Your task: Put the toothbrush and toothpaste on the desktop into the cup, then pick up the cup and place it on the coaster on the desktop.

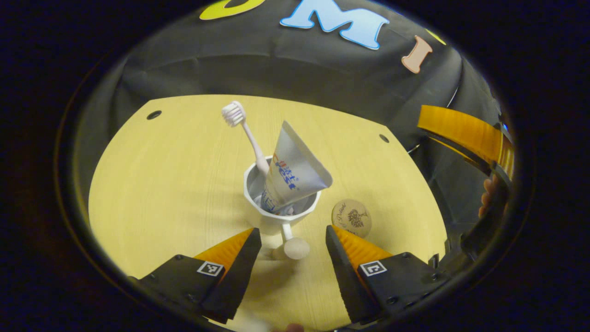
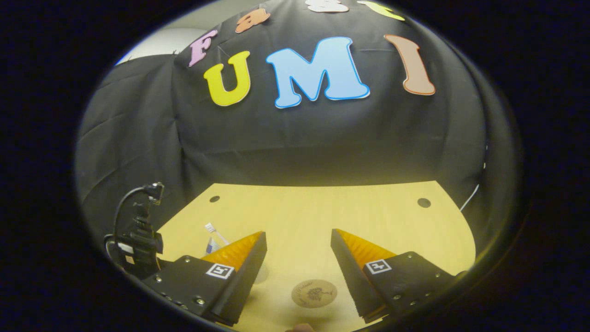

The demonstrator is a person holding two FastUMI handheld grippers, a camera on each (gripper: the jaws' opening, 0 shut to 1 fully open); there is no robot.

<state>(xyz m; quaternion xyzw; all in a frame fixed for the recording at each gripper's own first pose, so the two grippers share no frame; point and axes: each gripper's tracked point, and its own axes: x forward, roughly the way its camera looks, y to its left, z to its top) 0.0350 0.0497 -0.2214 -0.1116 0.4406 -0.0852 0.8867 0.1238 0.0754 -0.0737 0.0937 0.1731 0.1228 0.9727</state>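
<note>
Fingers parted before cup; toothpaste lettering blurred.

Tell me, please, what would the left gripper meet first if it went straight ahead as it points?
Most likely the cup, which stands between the open left gripper fingers' line, its handle toward them; depth is uncertain.

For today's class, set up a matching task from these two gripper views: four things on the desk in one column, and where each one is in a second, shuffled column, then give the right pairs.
Column one:
1. toothbrush
2. toothpaste
3. coaster
4. left hand-held gripper

Column two:
A. lying flat and bare on the desk beside the cup
B. open, hovering in front of the cup
C. standing in the cup, bristles up
D. leaning in the cup, flat crimped end up

Pairs: 1-C, 2-D, 3-A, 4-B
</note>
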